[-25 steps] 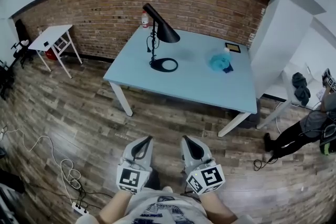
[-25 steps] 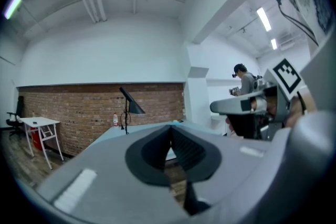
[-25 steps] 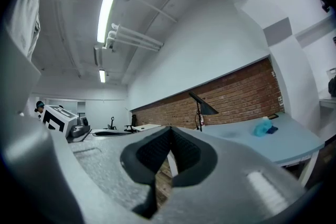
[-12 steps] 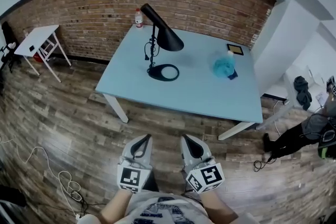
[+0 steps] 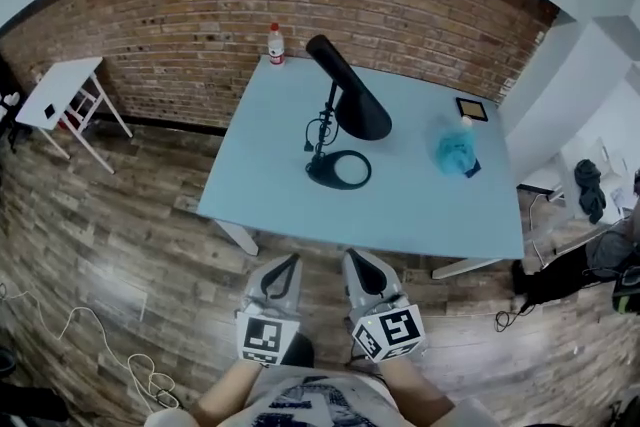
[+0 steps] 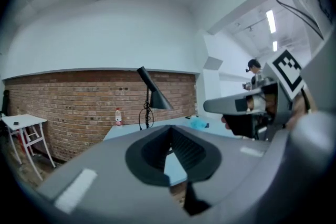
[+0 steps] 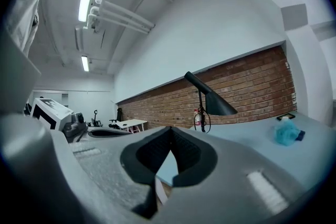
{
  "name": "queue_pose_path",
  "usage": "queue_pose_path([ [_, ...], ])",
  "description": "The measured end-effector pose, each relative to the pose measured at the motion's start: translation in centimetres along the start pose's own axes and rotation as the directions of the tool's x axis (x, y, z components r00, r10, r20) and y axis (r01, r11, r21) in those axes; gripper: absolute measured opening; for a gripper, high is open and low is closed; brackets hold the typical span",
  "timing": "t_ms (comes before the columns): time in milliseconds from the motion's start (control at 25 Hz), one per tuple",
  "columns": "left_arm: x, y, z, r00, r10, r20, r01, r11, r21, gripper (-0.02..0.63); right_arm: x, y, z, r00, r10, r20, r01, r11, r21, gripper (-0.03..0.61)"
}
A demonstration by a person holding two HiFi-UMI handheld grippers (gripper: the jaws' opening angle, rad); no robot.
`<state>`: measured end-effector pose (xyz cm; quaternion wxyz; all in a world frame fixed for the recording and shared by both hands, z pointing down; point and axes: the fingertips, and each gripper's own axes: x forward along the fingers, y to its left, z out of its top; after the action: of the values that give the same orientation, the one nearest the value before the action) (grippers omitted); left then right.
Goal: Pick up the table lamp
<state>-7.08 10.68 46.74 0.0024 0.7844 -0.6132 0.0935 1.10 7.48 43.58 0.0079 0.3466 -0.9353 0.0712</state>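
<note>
Showing left gripper (image 5: 276,277) and right gripper (image 5: 362,273) side by side at six o'clock, both claws closed tight on nothing; I should open one before reaching the table lamp (image 5: 340,120), upright mid-table at twelve o'clock, and clamp its thin stem. Pale blue table (image 5: 270,175), plank floor (image 5: 120,235), brick wall (image 5: 170,25) behind.

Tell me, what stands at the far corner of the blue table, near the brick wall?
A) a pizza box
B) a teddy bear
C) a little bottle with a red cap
C: in the head view a little bottle with a red cap stands at the far corner of the table, close to the brick wall.
</note>
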Motion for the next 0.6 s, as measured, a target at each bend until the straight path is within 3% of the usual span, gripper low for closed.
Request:
queue_pose_path([
  [320, 3.9, 6.6, 0.2, 0.999, -0.051, 0.016, 0.052, 0.999, -0.011, -0.009, 7.2, -0.2, 1.6, 0.999, -0.047, 0.005, 0.048, 0.999, -0.020, -0.002],
  [600, 7.6, 8.6, -0.2, 0.996, -0.090, 0.007, 0.090, 0.995, -0.030, -0.009, 9.3, -2.8, 2.0, 0.996, -0.087, 0.003, 0.087, 0.996, -0.003, -0.002],
])
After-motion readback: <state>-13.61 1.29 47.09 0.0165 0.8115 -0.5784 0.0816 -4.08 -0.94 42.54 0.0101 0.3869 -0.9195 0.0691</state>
